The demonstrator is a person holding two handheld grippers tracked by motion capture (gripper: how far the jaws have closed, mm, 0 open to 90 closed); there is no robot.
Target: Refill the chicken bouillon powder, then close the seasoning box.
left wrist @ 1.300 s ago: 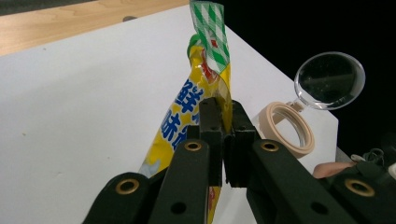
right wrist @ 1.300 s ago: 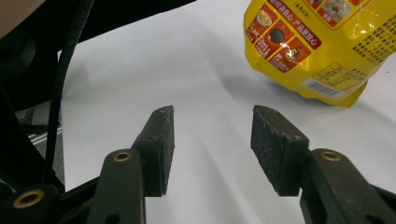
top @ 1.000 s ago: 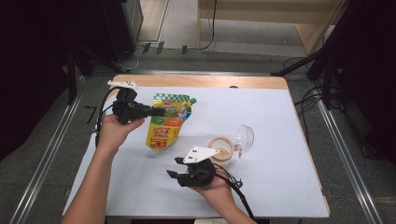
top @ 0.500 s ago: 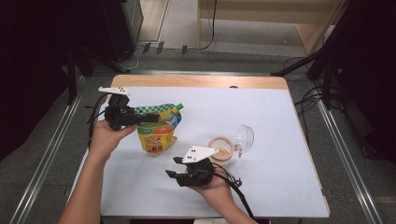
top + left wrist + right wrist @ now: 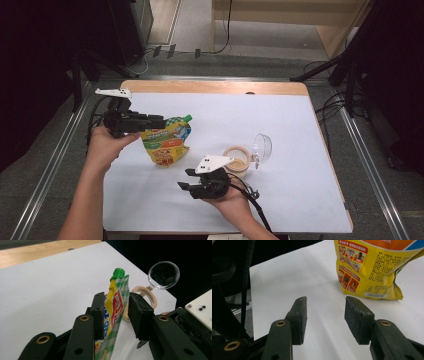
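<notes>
Left gripper [image 5: 113, 312] loosening around the one yellow pouch [image 5: 166, 145].
Its jaws have just been opening, pouch upright between them; right gripper [image 5: 325, 315] empty, jaws apart, near one jar [image 5: 237, 159].

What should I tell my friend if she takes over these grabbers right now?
Left gripper: jaws have just been opening around the yellow pouch; a gap shows on one side, so the grip is loosening.
Right gripper: open, holding nothing, low over the white table cover.
Pouch: stood up on its base, green cap on top.
Small round container: near the right hand, clear lid flipped open.
Done: pouch stands upright.
Left: probably uncap it and fill the container.
</notes>
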